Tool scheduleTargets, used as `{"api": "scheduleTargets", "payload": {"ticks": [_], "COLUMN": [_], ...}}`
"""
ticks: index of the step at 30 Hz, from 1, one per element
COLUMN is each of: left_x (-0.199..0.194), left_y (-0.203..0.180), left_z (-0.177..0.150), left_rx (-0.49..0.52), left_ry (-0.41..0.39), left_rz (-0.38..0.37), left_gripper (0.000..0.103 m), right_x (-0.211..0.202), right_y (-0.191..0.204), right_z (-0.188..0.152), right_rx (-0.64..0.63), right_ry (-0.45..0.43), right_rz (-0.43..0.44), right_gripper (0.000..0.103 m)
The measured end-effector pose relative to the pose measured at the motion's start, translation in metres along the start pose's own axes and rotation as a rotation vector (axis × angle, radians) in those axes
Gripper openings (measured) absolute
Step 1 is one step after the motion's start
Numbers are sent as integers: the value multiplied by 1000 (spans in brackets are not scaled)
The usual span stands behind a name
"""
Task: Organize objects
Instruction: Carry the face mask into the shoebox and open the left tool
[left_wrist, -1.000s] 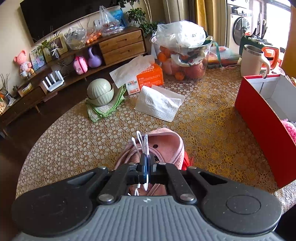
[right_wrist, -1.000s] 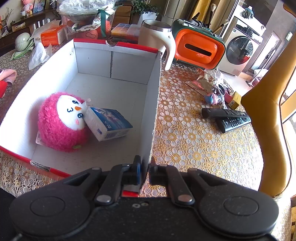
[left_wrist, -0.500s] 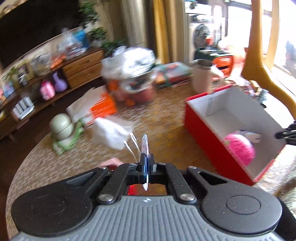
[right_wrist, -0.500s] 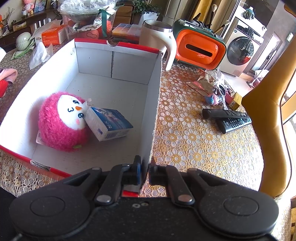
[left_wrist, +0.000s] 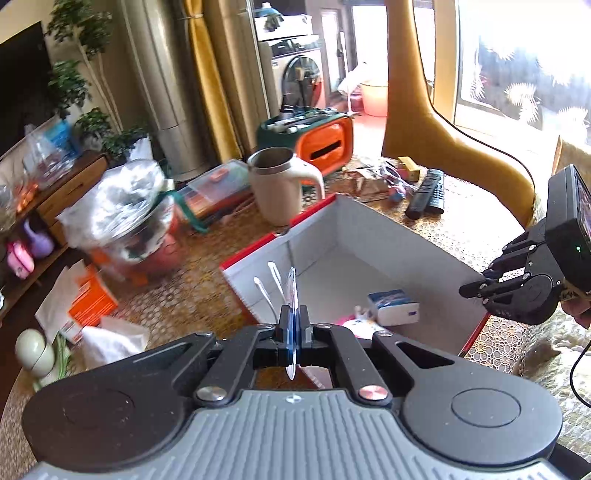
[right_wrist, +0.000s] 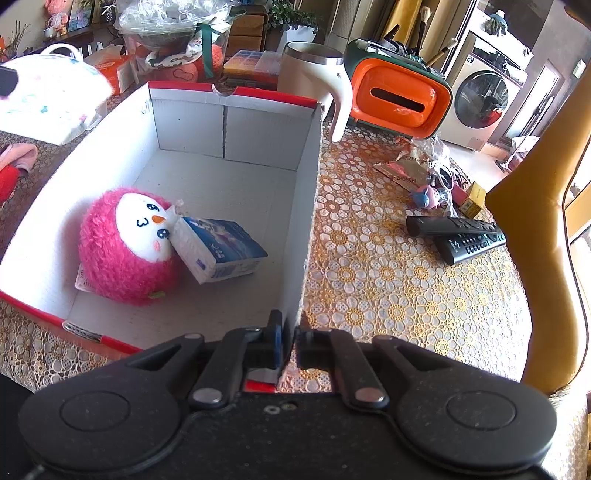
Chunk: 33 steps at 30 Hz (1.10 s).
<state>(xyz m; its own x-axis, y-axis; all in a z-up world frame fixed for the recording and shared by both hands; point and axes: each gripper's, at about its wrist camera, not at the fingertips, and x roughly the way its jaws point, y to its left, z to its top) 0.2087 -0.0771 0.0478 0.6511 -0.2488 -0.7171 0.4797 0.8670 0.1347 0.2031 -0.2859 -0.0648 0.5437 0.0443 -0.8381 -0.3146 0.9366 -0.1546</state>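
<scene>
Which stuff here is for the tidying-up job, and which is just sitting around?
For the job:
- red box, gripped at its wall by the right gripper
- thin flat item with white loops, in the left gripper
- pink plush toy and tissue pack, in the box

Lying about:
- mug
- remotes
- orange case

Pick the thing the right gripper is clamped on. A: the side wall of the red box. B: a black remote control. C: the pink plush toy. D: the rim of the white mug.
A: in the right wrist view, the right gripper has its fingers closed on either side of the red box's near side wall, while the pink plush toy lies untouched inside.
</scene>
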Motion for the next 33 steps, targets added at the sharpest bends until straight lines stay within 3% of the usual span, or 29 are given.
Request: {"api": "scheduleTargets", "payload": {"ticks": [8,18,33], "left_x": [49,114,150], "left_y": [-38,-48,-54], "left_z": [17,3,2], "left_rx": [86,129,126], "left_ry": [26,138,246], "left_rz": [-11,32,18], "left_gripper": [0,1,1], "right_x": [-1,0,1], "right_y": [0,1,1], "right_z": [0,0,0], "right_rx": [-5,-11,-9], "right_ry": [-3,-3,-3], "right_rz": [4,2,1], "right_gripper": [5,5,6]}}
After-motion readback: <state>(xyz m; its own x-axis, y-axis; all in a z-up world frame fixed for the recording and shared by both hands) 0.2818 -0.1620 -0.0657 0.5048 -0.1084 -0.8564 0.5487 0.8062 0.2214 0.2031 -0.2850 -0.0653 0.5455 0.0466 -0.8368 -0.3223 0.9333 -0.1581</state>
